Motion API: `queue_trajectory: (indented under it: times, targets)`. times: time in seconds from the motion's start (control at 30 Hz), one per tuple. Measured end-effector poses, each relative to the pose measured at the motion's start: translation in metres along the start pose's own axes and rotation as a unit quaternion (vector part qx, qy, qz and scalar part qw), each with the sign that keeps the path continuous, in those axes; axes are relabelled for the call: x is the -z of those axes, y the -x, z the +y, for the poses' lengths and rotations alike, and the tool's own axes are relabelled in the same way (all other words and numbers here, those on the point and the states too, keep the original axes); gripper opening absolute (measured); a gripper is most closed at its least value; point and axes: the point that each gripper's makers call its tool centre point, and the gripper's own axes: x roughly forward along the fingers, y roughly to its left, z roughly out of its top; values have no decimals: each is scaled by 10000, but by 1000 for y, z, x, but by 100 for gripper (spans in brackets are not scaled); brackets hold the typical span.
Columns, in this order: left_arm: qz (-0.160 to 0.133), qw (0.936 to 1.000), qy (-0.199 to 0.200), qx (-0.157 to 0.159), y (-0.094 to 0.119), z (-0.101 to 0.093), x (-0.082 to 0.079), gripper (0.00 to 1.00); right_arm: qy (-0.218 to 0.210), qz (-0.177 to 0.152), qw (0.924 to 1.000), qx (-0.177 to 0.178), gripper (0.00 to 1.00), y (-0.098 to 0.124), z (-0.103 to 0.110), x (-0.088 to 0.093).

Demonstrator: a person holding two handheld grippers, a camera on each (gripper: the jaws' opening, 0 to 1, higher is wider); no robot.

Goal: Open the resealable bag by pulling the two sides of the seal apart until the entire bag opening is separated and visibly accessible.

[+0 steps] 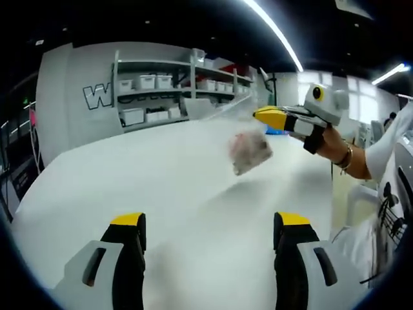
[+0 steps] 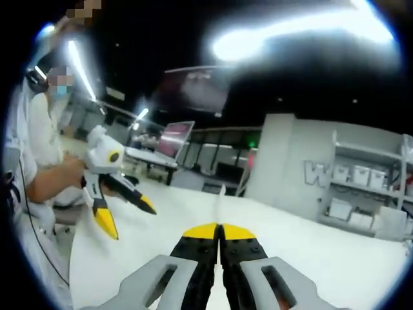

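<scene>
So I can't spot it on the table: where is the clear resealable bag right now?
In the left gripper view, the clear resealable bag hangs above the white table, right of centre, pinched by the right gripper.

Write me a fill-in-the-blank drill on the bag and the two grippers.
1. The right gripper is shut on the clear ____.
2. The left gripper's jaws stand ____, holding nothing.
3. The bag hangs above the white ____.
4. Each gripper's jaw tips are coloured ____.

Missing words: bag; open; table; yellow
</scene>
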Motion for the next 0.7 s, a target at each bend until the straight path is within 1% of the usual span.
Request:
queue_trajectory:
  times: [0.13,0.33,0.5,0.63,0.7]
  targets:
    - [4,10000,-20,46,0,-2,0,78,-48,-8,10000,1,0,8,3,-1]
    - [23,9999,-54,101,-1,-6,0,78,-66,-120,9999,25,0,24,10,-10]
    - [11,9998,-99,178,-3,-10,0,78,-81,-129,9999,42,0,30,12,-9]
    - [-23,9995,-152,286,-3,-17,-3,77,42,-110,9999,64,0,33,12,-5]
    - [-38,9994,-193,301,-3,-19,-4,76,183,-106,9997,-98,0,33,20,-2]
